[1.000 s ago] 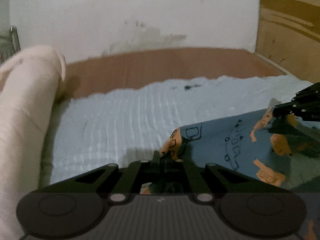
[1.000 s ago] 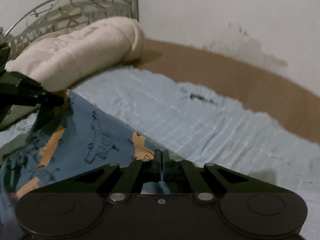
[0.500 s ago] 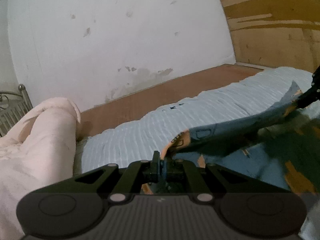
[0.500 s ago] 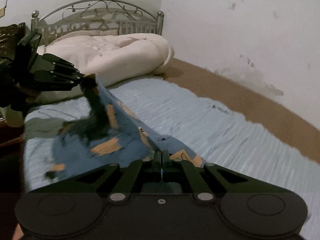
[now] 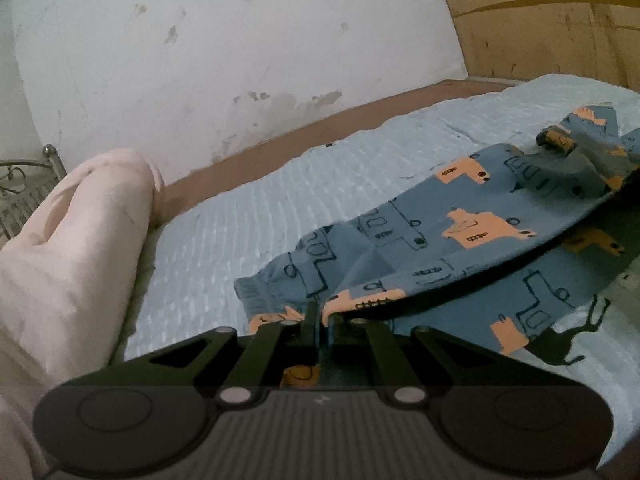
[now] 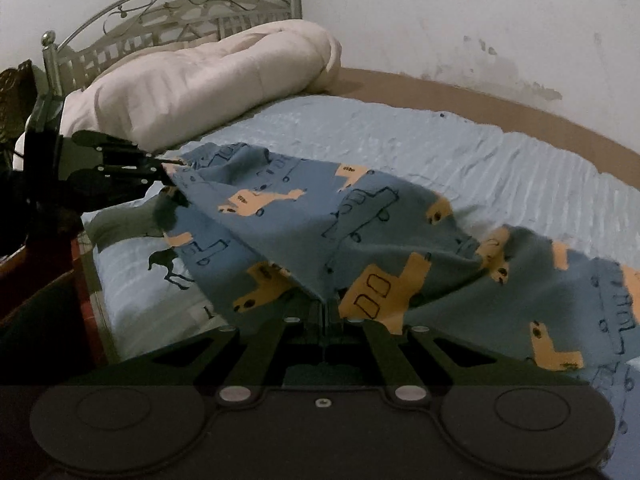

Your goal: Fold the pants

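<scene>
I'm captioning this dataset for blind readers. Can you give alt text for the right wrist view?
The right gripper and the left gripper each pinch the blue truck-print pants, holding a fold above a light blue bedspread, with a cream duvet behind.

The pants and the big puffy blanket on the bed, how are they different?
The pants are blue with orange and outlined trucks; the blanket is plain cream. The pants are thin and partly lifted, pinched by the left claw and the right claw; the blanket is thick, rolled up, and nothing holds it. The pants lie mid-bed; the blanket sits by the metal headboard. Both are soft cloth on the same bed.
</scene>
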The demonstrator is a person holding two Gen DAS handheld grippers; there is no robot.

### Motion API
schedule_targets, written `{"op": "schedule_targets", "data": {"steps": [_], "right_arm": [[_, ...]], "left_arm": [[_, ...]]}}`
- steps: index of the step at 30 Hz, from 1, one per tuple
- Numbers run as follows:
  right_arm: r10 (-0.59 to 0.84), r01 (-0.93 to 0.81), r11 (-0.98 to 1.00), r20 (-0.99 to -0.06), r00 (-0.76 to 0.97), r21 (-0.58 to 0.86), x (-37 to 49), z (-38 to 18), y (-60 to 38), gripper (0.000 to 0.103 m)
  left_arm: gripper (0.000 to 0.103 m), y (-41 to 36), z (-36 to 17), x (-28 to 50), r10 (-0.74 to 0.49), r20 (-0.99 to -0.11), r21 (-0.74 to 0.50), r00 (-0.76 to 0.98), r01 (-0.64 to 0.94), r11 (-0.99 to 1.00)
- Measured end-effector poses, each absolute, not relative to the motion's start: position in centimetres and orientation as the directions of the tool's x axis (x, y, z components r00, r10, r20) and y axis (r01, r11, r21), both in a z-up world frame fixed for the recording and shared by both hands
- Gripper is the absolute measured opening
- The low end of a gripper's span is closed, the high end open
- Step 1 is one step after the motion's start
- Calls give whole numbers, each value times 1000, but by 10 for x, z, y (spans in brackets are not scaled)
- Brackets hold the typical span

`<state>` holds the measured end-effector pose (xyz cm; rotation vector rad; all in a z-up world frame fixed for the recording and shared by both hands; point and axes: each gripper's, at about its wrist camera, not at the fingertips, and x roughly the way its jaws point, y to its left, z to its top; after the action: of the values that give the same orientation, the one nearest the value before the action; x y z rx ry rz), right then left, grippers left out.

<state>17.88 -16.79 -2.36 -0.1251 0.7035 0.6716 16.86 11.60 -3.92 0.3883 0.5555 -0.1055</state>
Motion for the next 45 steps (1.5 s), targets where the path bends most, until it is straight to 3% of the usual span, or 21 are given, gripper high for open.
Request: {"op": "schedule_targets", "data": {"steps": [8, 13, 16, 17, 18, 19, 20, 21, 22, 23, 24, 25, 28, 31, 40, 45], "right_arm": [[568, -653, 746, -638, 521, 131, 169, -8, -170, 0], [539, -658, 745, -680, 498, 109, 165, -26, -156, 0], [543, -636, 758, -681, 491, 146, 169, -34, -159, 2], [552, -628, 761, -672, 494, 163, 169, -34, -162, 5], [563, -621, 763, -658, 499, 182, 168, -34, -166, 15], [573, -612, 765, -647, 504, 201, 167, -33, -171, 28], [582, -607, 764, -638, 504, 217, 165, -33, -174, 34], [584, -599, 768, -631, 510, 227, 164, -33, -178, 49], [583, -585, 776, -622, 523, 235, 162, -32, -183, 65], [582, -570, 784, -612, 536, 246, 161, -30, -188, 72], [577, -550, 794, -602, 551, 257, 159, -29, -194, 85], [568, -525, 808, -594, 570, 269, 157, -29, -201, 91], [528, -440, 847, -575, 625, 300, 152, -28, -224, 102], [477, -349, 878, -565, 673, 326, 147, -31, -250, 102], [349, -160, 918, -548, 760, 362, 136, -40, -320, 102], [330, -124, 914, -531, 780, 386, 141, -39, -352, 102]], "left_arm": [[1, 124, -31, 154, 17, -507, 410, 862, 224, 884], [2, 127, -50, 166, 28, -585, 369, 811, 235, 899], [11, 122, -60, 172, 66, -614, 355, 787, 201, 913], [19, 120, -62, 171, 78, -612, 351, 787, 182, 919], [23, 118, -63, 171, 93, -609, 350, 788, 162, 923], [32, 115, -63, 169, 110, -602, 356, 791, 142, 924], [46, 112, -64, 166, 136, -590, 365, 796, 113, 924], [55, 110, -63, 165, 164, -580, 372, 798, 81, 925], [73, 109, -60, 162, 193, -570, 379, 799, 47, 924], [90, 107, -59, 160, 220, -558, 381, 800, 11, 925], [96, 106, -55, 158, 235, -549, 365, 802, -22, 931], [102, 105, -52, 156, 235, -546, 342, 804, -42, 939], [102, 96, -46, 149, 218, -554, 270, 803, -74, 960], [102, 73, -44, 145, 164, -570, 216, 805, -46, 975], [102, -36, -32, 150, -130, -562, 132, 817, 243, 961], [102, -107, -31, 161, -272, -560, 165, 783, 427, 889]]}}
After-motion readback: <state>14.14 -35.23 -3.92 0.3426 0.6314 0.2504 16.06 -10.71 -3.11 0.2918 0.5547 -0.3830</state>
